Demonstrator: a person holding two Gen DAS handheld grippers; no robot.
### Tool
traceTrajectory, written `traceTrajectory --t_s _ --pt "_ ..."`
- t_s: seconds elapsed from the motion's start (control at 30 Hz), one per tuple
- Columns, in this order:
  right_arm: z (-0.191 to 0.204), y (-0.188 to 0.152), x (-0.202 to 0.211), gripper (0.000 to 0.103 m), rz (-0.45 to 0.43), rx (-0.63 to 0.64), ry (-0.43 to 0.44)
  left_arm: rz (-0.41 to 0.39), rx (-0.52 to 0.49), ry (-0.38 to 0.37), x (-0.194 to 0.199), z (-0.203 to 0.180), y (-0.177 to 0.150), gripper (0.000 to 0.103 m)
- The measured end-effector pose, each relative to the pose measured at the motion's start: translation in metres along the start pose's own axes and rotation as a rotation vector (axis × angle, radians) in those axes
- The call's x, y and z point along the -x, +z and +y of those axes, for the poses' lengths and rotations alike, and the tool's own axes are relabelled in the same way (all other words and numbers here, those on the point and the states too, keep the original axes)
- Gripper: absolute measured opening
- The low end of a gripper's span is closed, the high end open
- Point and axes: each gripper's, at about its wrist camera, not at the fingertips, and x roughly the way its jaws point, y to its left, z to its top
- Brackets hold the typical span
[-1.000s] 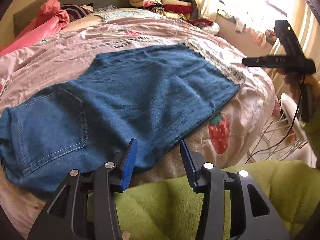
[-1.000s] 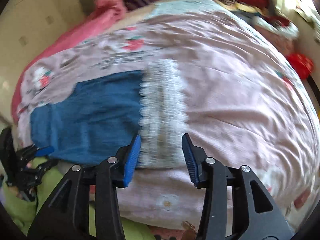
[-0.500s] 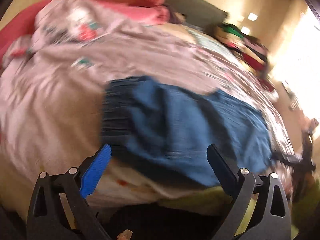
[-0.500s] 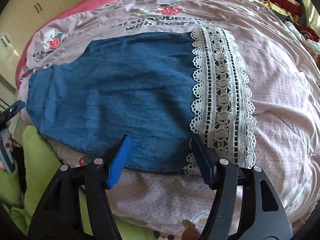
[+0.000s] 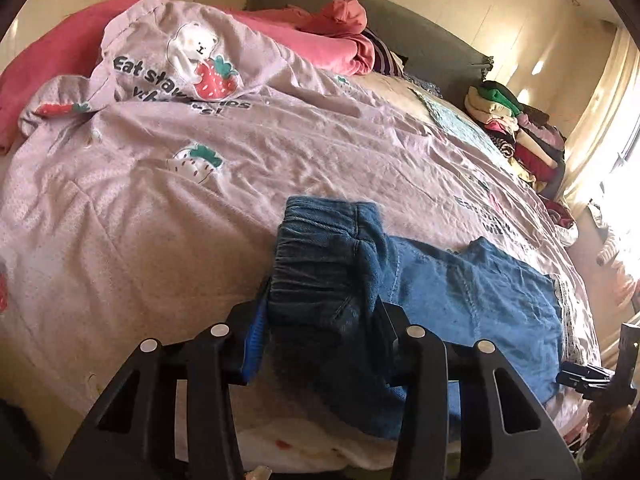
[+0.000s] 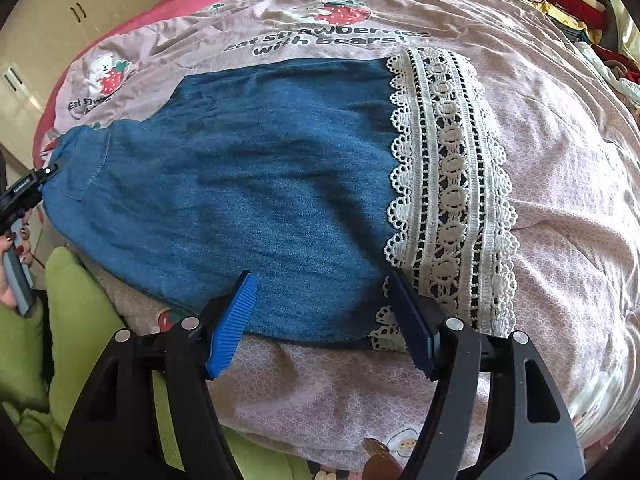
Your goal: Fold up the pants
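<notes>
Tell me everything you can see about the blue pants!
The blue pants look like soft denim, with a gathered elastic waistband and a wide white lace hem. They lie flat on the pink strawberry bedspread. The left tongs are closing on the bunched waistband; the right tongs hover open near the hem.

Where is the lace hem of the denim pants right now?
In the right wrist view the lace hem lies flat on the pink bedspread, right of the denim, its near end by the right gripper.

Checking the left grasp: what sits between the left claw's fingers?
The jeans' elastic waistband, bunched between the fingers as the left claw closes on it. The left wrist view shows this.
</notes>
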Motion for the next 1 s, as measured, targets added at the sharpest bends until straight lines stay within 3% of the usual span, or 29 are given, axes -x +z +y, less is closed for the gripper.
traceTrajectory --t_s 0.23,0.4,0.5,0.73,0.8,0.9,1.0 --pt "0.006 -0.001 -0.001 0.068 0.008 0.024 -0.006 0.029 0.026 0.023 -0.005 0.014 -0.011 0.055" --pt "0.016 0.001 0.006 0.072 -0.009 0.061 0.007 -0.083 -0.015 0.055 0.04 -0.001 -0.007 0.058" --pt "0.024 0.011 0.009 0.072 -0.051 0.072 0.028 -0.099 -0.08 0.012 0.051 -0.024 0.0 0.063" --pt "0.07 0.056 0.005 0.072 -0.115 0.167 0.122 0.025 -0.228 -0.077 0.003 -0.086 0.003 0.066" --pt "0.086 0.074 0.005 0.072 -0.138 0.217 0.14 0.08 -0.266 -0.043 -0.017 -0.092 -0.002 0.066" --pt "0.112 0.106 0.0 0.072 -0.168 0.318 0.159 0.157 -0.361 0.08 -0.043 -0.091 -0.025 0.064" --pt "0.132 0.137 -0.023 0.065 -0.142 0.401 0.144 0.166 -0.357 0.062 -0.045 -0.081 -0.037 0.064"
